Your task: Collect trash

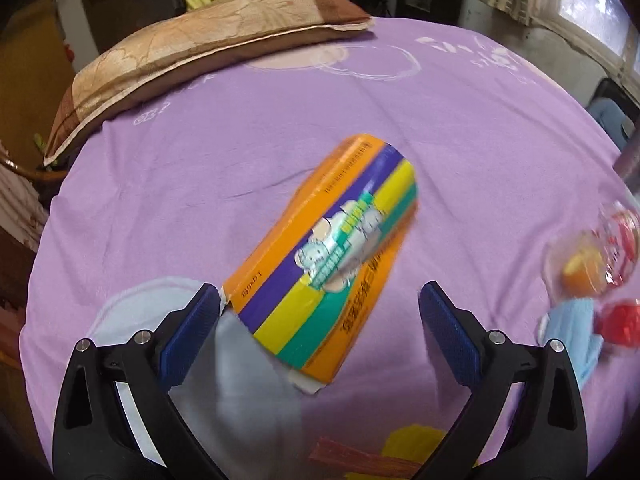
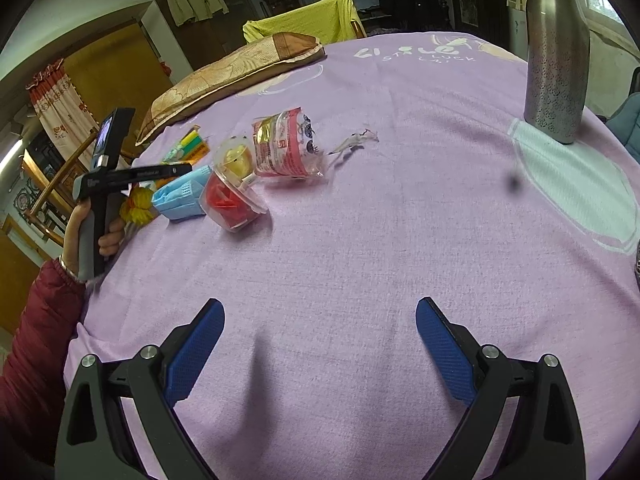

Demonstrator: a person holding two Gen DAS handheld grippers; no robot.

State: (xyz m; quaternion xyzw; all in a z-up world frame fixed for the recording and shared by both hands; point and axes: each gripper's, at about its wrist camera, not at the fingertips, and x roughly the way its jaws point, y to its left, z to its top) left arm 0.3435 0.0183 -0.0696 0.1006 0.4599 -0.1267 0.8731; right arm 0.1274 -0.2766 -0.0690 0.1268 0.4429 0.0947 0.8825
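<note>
A long carton (image 1: 324,256) striped orange, purple, yellow and green lies slantwise on the purple sheet (image 1: 160,208), blurred. My left gripper (image 1: 320,292) is open around its near end; the left pad (image 1: 192,332) sits beside the carton's corner and the right pad stands apart. At the right edge are a clear cup with a yellow piece (image 1: 584,268), a red cup (image 1: 618,322) and a blue mask (image 1: 572,328). My right gripper (image 2: 320,306) is open over bare sheet, nothing between its fingers. Ahead to its left lie the pink wrapper (image 2: 280,146), clear cup (image 2: 236,158), red cup (image 2: 232,204), mask (image 2: 182,196) and carton (image 2: 188,148).
A tall metal bottle (image 2: 556,48) stands at the far right of the bed. A brown pillow (image 2: 236,76) lies along the far left edge. A clear plastic scrap (image 2: 354,142) is beside the wrapper. A hand in a red sleeve (image 2: 40,340) grips the left gripper's handle (image 2: 100,216).
</note>
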